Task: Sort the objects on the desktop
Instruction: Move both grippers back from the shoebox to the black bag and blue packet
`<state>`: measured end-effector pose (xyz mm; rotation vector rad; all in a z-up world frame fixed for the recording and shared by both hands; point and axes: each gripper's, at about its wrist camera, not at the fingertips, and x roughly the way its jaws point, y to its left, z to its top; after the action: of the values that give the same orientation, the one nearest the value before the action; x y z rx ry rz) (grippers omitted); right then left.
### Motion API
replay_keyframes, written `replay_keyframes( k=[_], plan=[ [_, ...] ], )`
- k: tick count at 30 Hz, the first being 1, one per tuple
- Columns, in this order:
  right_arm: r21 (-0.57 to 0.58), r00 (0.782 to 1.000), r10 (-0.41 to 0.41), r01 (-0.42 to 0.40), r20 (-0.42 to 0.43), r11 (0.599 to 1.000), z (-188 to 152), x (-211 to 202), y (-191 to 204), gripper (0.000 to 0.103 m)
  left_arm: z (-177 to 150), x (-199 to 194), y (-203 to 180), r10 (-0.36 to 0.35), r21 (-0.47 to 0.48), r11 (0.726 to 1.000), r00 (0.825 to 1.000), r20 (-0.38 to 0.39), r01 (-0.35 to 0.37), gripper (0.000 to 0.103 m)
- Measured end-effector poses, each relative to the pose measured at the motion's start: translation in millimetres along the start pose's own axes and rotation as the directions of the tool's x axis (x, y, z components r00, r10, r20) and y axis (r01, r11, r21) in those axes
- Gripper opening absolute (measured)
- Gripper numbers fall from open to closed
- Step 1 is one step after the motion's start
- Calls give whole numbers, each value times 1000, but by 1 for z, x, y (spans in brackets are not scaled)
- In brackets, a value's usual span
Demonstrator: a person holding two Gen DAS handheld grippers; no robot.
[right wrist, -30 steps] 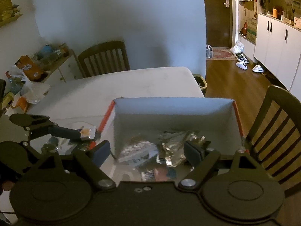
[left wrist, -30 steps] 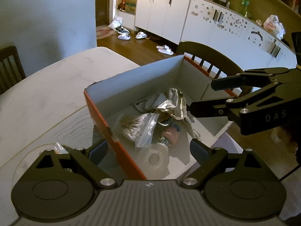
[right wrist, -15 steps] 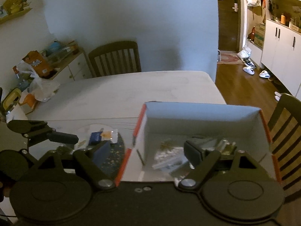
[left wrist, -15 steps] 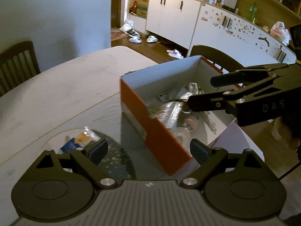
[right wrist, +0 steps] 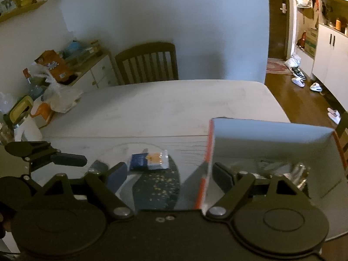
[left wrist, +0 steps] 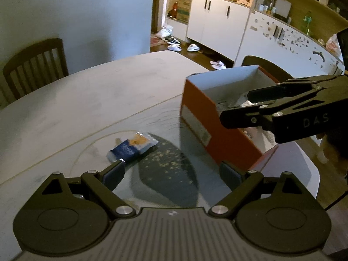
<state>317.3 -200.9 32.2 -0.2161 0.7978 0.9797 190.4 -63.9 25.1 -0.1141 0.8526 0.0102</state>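
A small blue and orange packet point(left wrist: 132, 146) point(right wrist: 149, 160) lies on the dark glass patch of the pale table point(left wrist: 87, 95). An orange box point(left wrist: 219, 128) point(right wrist: 271, 143) with a white inside stands to its right and holds foil and plastic-wrapped items point(right wrist: 298, 171). My left gripper point(left wrist: 171, 173) is open and empty, just short of the packet, whose near end sits by the left fingertip. My right gripper point(right wrist: 167, 174) is open and empty, straddling the box's left wall. Seen from the left wrist view, the right gripper point(left wrist: 235, 106) hovers over the box.
Two wooden chairs point(right wrist: 148, 62) point(left wrist: 32, 69) stand at the table's far side. A sideboard point(right wrist: 87, 69) with bags and bottles is at the left. White cabinets point(left wrist: 219, 19) and shoes on the floor lie beyond the table. Crumbs point(left wrist: 167, 163) dot the dark glass.
Both grippers have swung left, from above the box's inside to the table beside it. The blue and orange packet has come into view in front of the left gripper.
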Motion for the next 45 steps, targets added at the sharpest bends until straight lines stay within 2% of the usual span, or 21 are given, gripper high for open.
replay_keyframes(
  k=[12, 19, 33, 45],
  plan=[
    [-32, 999, 4, -5, -36, 999, 2, 38, 45, 86, -29, -8, 57, 57, -68, 996, 998, 8, -56, 94],
    [-41, 999, 0, -2, -51, 999, 2, 64, 61, 86, -43, -1, 79, 85, -76, 994, 996, 1, -85, 94],
    [-37, 997, -6, 3, -78, 999, -1, 109, 64, 86, -66, 36, 116, 126, -120, 984, 990, -66, -133, 94],
    [-59, 993, -25, 18, -119, 998, -1, 151, 62, 88, -77, 57, 129, 116, -158, 979, 987, -107, -132, 94]
  ],
)
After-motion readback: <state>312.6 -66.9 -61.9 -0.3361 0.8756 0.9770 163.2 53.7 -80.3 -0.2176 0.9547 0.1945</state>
